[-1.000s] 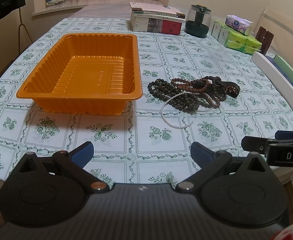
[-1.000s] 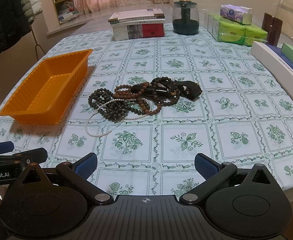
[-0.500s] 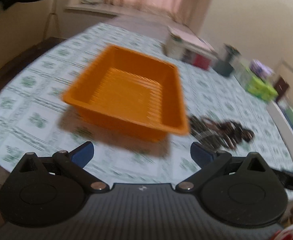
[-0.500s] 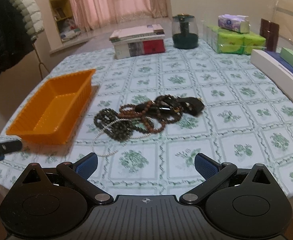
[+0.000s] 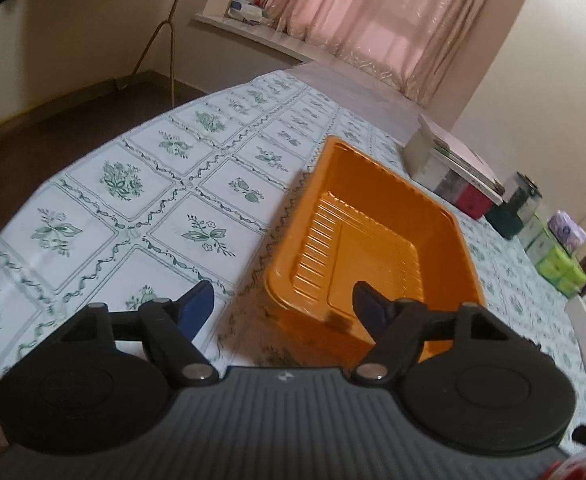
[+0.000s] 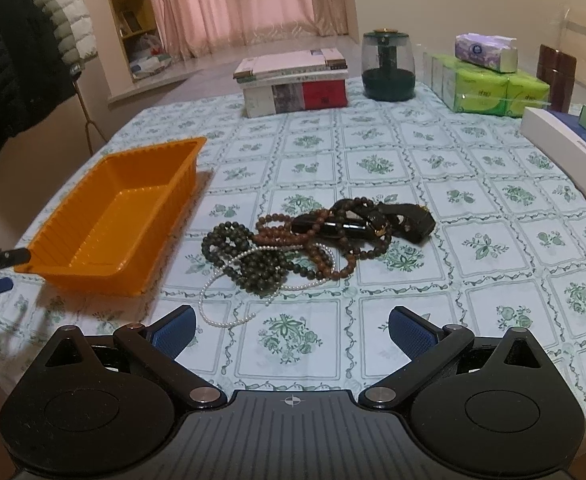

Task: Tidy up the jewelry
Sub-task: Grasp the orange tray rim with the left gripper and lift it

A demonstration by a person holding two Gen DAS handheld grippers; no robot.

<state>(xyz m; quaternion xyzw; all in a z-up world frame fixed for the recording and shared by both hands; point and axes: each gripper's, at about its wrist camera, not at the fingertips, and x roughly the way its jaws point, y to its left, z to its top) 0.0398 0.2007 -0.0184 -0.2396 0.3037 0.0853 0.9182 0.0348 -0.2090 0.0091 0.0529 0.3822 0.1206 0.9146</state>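
Positioning for the first pick: left gripper [image 5: 283, 300] spread wide and empty, straddling the near corner of the orange tray [image 5: 377, 240], one finger outside, one over the rim. Right gripper [image 6: 291, 326] likewise wide open, holding nothing, aimed at the jewelry pile [image 6: 313, 244] heaped mid-table [image 6: 473, 184], just beside the tray. Tray empty. Judged next: advance right jaws onto the nearest pearl strand [image 6: 229, 300], close, lift clear of tangled beads.

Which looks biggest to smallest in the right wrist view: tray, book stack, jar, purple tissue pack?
1. Tray, clearly largest, though also nearest.
2. Book stack.
3 and 4. Jar and purple tissue pack look about alike; not ranked.
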